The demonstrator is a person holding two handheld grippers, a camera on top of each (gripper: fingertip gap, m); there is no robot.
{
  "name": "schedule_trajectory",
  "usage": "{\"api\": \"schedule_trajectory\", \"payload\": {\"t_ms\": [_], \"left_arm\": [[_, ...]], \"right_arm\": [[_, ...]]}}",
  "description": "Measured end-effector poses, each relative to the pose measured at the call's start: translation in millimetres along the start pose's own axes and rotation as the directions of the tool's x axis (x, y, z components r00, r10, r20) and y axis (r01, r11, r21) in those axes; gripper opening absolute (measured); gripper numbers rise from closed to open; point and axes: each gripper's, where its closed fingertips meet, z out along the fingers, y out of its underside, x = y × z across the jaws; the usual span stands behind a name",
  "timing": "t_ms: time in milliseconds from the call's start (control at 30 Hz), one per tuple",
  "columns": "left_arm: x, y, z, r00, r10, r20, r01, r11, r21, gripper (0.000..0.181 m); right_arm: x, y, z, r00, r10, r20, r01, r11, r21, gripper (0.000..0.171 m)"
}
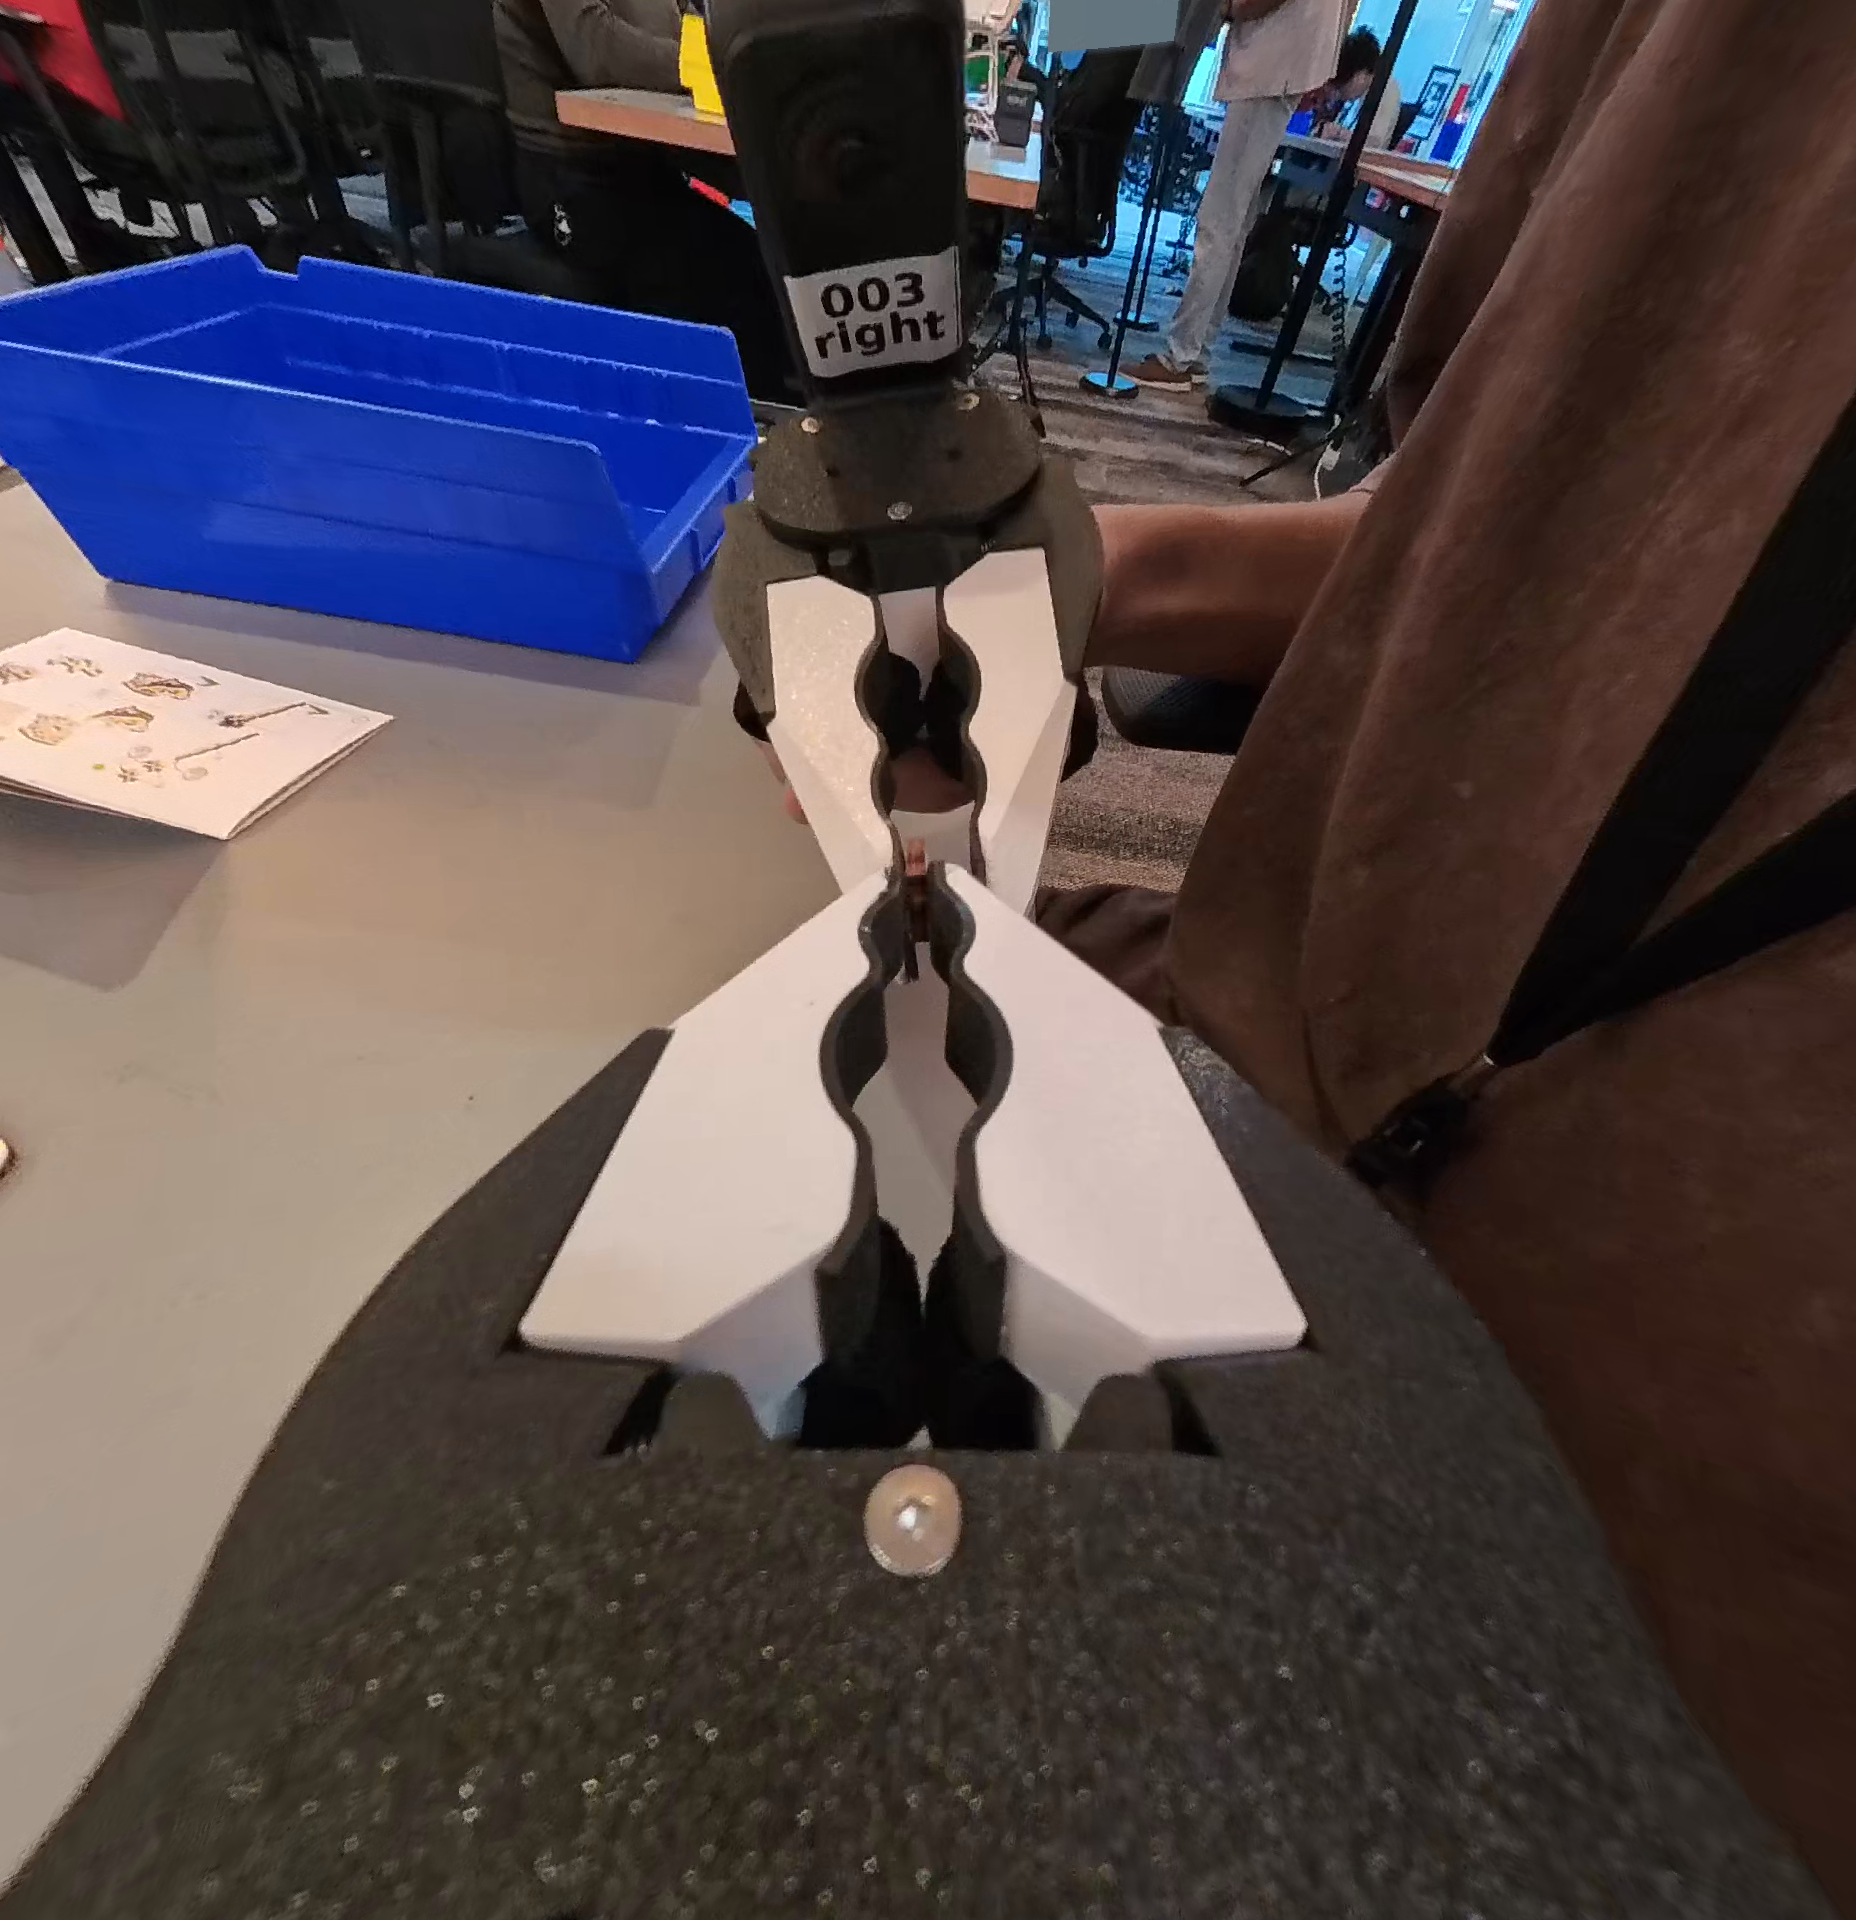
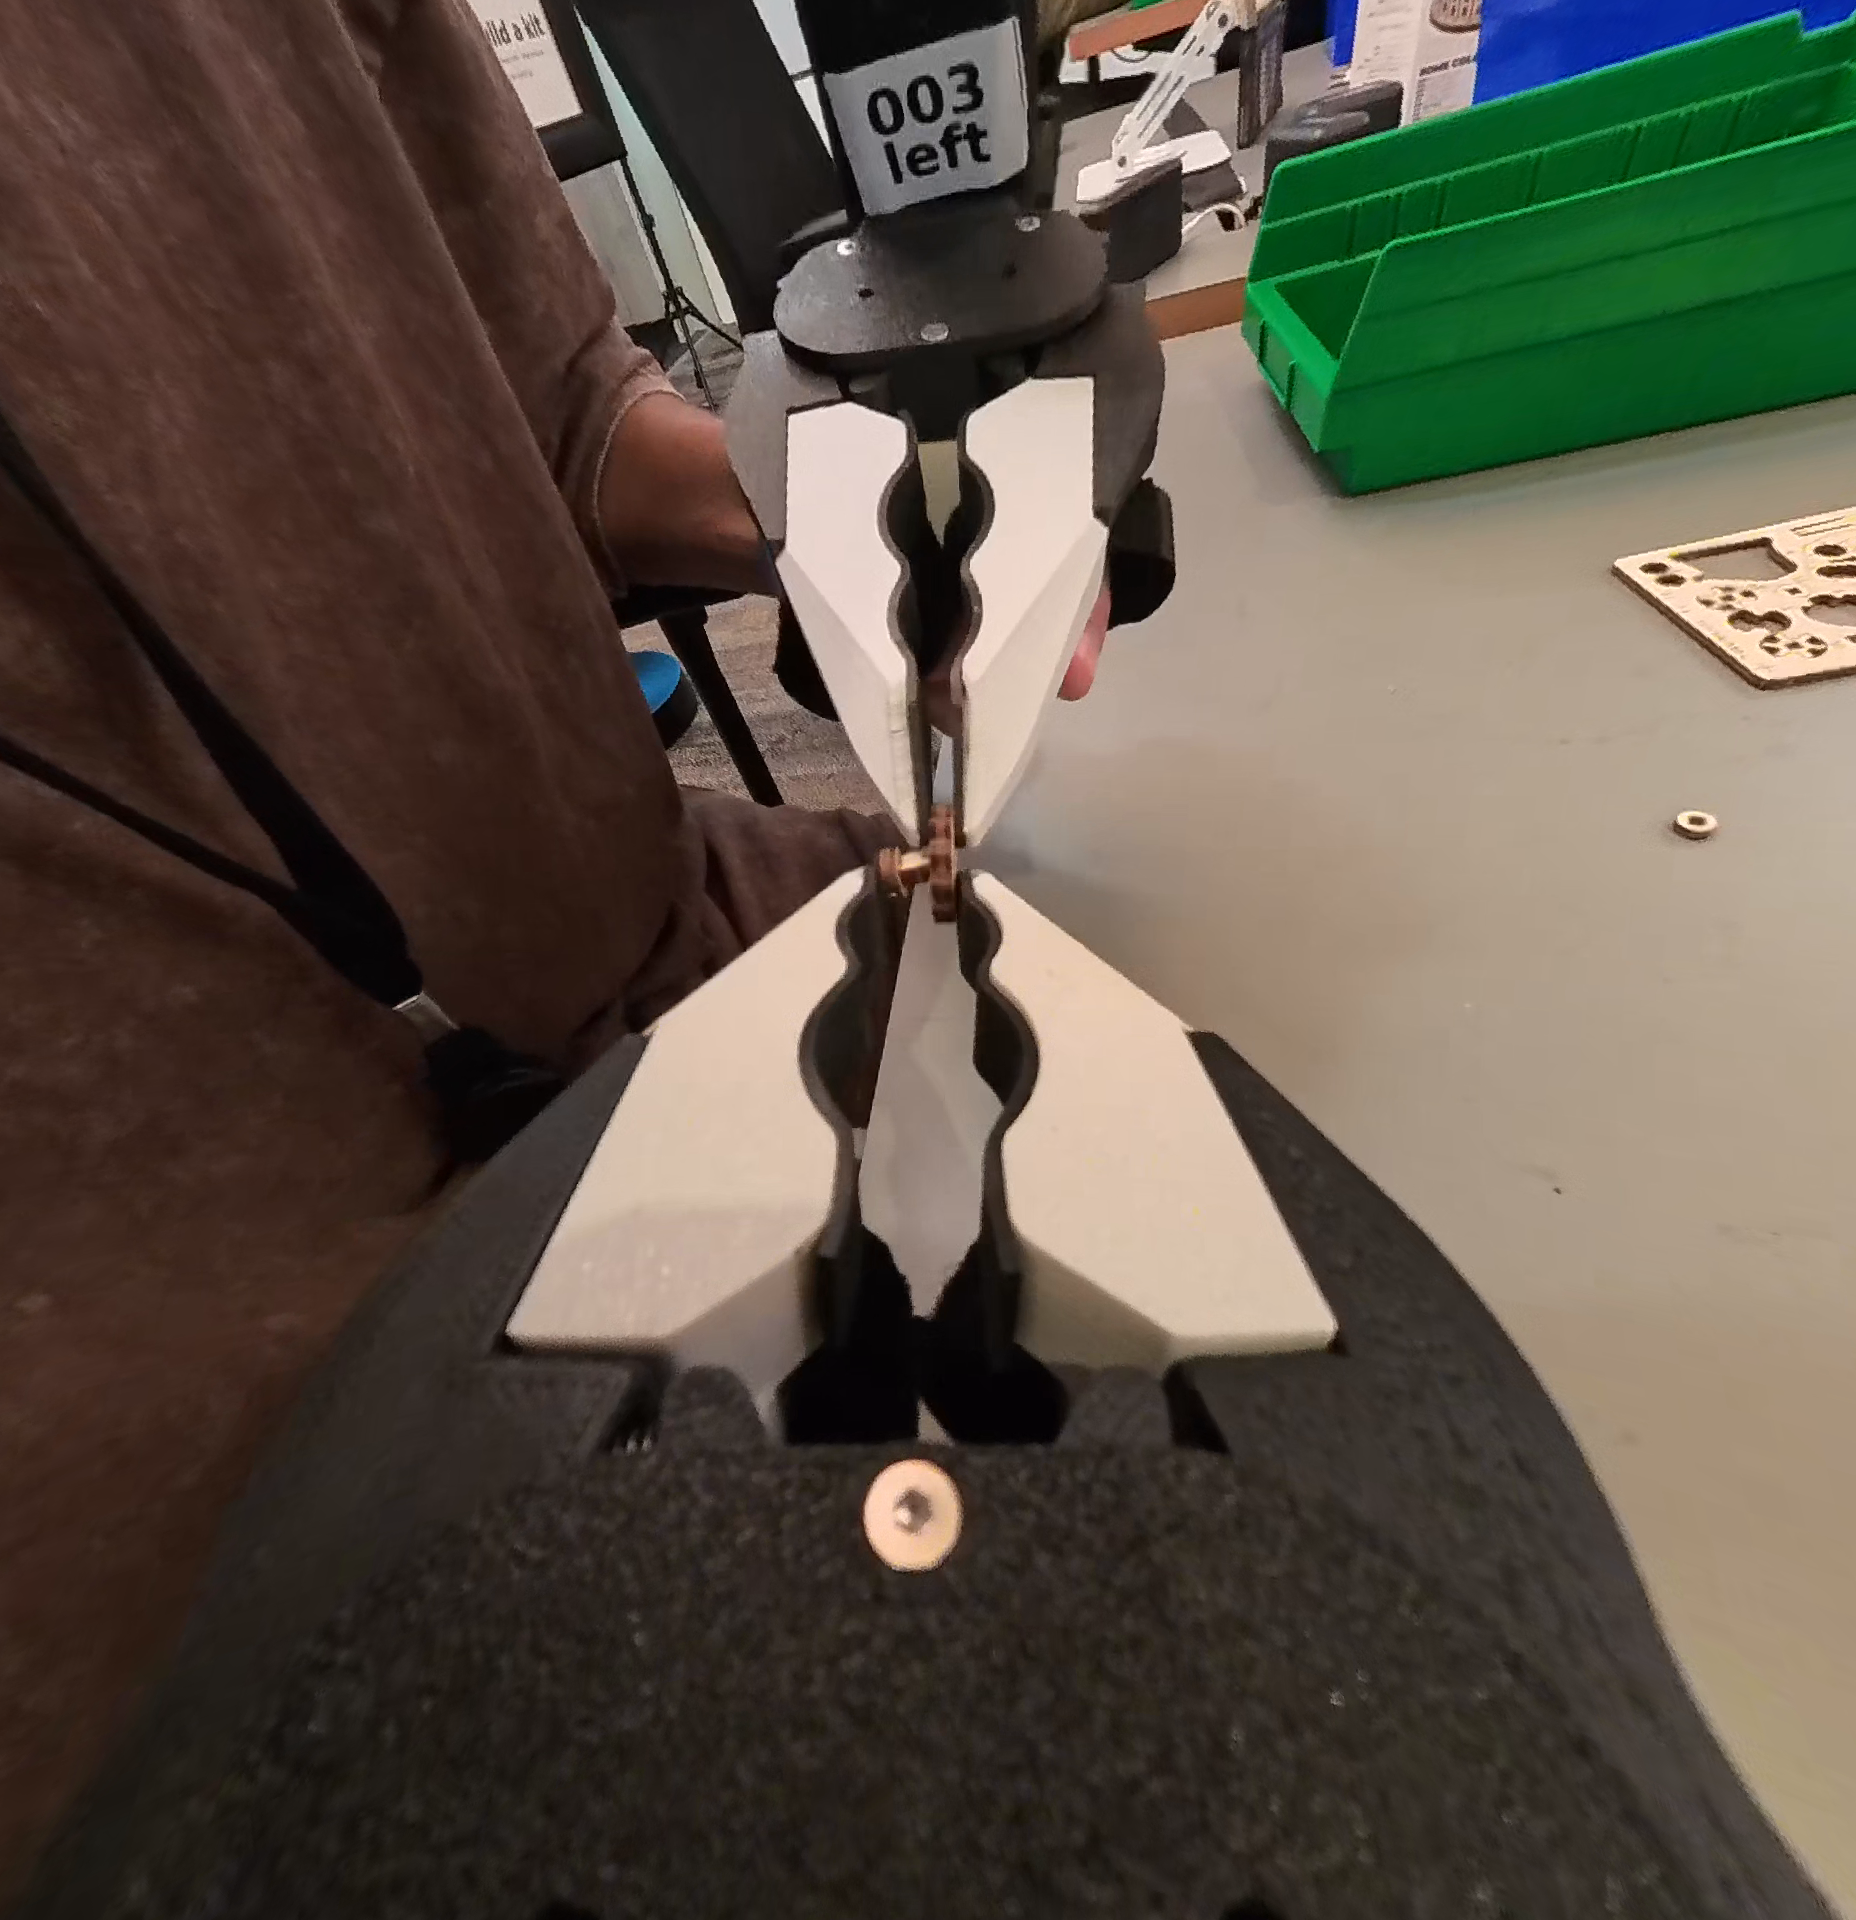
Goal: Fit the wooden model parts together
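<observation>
My two grippers meet tip to tip above the table's near edge, in front of a person's brown shirt. My left gripper is shut on a small wooden gear, seen edge-on as a dark sliver in the left wrist view. It also shows from above in the right wrist view. My right gripper is shut on a thin flat wooden part with a short peg at its tip. The peg touches the gear's centre. The right gripper also shows in the left wrist view.
On the grey table stand a blue bin and an instruction booklet. The right wrist view shows a green bin, a wooden sheet with cut-outs and a small wooden ring. Less than 4 cm separates the two grippers' tips.
</observation>
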Motion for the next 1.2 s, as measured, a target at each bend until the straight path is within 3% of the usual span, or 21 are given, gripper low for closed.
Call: {"api": "schedule_trajectory", "payload": {"t_ms": [167,333,467,633,900,1000,1100,1200], "left_arm": [[-8,-7,-3,0.998,0.013,0.054,-0.015,0.999,0.044,0.001],[-14,-13,-4,0.995,-0.067,0.069,0.059,0.992,0.112,0.001],[-15,-15,-4,0.992,-0.123,0.042,0.116,0.984,0.139,0.002],[-13,-12,-3,0.991,0.025,0.135,-0.038,0.995,0.095,0.002],[-10,-12,-3,0.969,0.149,0.197,-0.160,0.986,0.041,0.002],[-14,-9,-3,0.982,0.084,0.170,-0.091,0.995,0.033,0.002],[-19,-5,-8,0.992,0.006,0.122,-0.007,1.000,0.009,0.001],[-17,9,-4,0.995,-0.089,0.048,0.092,0.994,-0.057,0.001]], "right_arm": [[5,-13,-7,1.000,0.021,-0.023,-0.019,0.997,0.076,0.018],[14,-22,-10,0.992,-0.031,-0.122,0.043,0.994,0.100,0.014],[14,-23,-11,0.994,0.011,-0.108,0.000,0.994,0.110,0.014],[11,-18,-10,0.997,0.006,-0.071,-0.001,0.997,0.071,0.013],[7,-19,-8,0.999,-0.007,-0.051,0.011,0.997,0.078,0.013],[13,-17,-8,0.997,0.020,-0.078,-0.012,0.995,0.096,0.014],[23,-12,-5,0.988,-0.005,-0.151,0.016,0.997,0.074,0.029],[21,-14,-4,0.986,-0.050,-0.156,0.062,0.996,0.071,0.026]]}}
